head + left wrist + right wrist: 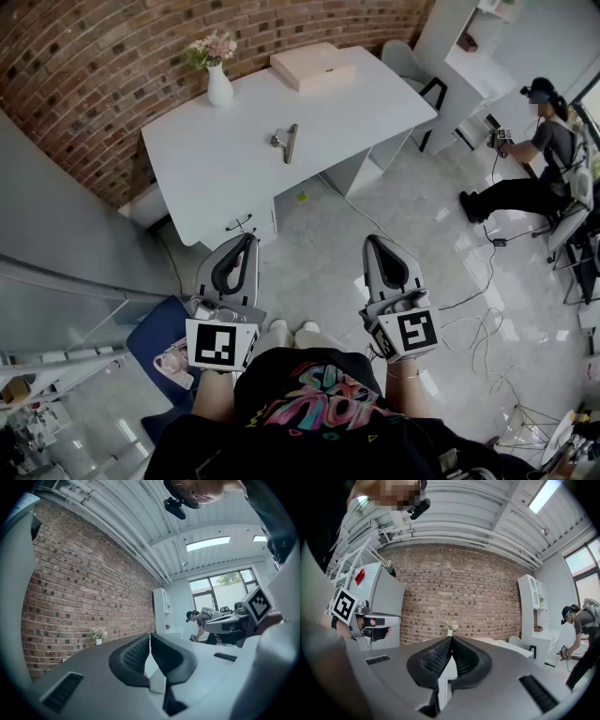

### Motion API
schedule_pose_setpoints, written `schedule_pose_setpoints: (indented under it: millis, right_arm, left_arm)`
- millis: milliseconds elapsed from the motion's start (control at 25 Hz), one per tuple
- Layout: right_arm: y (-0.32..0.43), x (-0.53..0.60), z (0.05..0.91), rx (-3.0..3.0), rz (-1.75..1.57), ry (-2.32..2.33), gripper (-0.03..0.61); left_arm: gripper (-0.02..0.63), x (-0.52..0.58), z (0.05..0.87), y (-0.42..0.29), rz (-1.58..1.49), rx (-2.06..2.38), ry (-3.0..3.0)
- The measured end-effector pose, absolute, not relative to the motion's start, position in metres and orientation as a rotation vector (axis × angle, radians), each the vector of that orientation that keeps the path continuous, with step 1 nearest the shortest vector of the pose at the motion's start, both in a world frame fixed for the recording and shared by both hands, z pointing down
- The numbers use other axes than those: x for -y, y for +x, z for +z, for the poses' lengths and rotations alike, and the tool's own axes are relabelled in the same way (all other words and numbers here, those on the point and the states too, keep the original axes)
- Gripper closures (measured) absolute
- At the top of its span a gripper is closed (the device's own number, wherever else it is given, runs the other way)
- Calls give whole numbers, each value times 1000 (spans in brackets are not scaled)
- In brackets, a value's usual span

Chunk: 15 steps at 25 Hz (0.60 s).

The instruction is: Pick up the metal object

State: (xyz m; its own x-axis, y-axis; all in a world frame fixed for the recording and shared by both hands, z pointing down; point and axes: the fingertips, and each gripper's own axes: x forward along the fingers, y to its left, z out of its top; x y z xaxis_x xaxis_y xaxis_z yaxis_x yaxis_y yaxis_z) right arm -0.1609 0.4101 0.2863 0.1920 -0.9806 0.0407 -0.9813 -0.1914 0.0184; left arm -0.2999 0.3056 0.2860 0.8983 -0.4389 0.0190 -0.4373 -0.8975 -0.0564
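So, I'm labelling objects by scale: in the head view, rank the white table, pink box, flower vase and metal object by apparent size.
white table
pink box
flower vase
metal object, only slightly smaller than the vase

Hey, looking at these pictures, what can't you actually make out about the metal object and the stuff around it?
1. The metal object, head view: too small to tell what it is or how its parts join.
2. Same object, both gripper views: not seen; the shut left gripper and right gripper cover most of the table.
3. What the seated person holds, head view: too small.
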Motion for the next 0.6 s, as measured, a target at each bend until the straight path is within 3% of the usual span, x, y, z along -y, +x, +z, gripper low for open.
schedule_pose_setpoints:
  millis: [600]
  right_arm:
    - [-139,-435,298,1998,79,2372,569]
  left_arm:
    - [583,-327,284,-279,-45,-713,-2998]
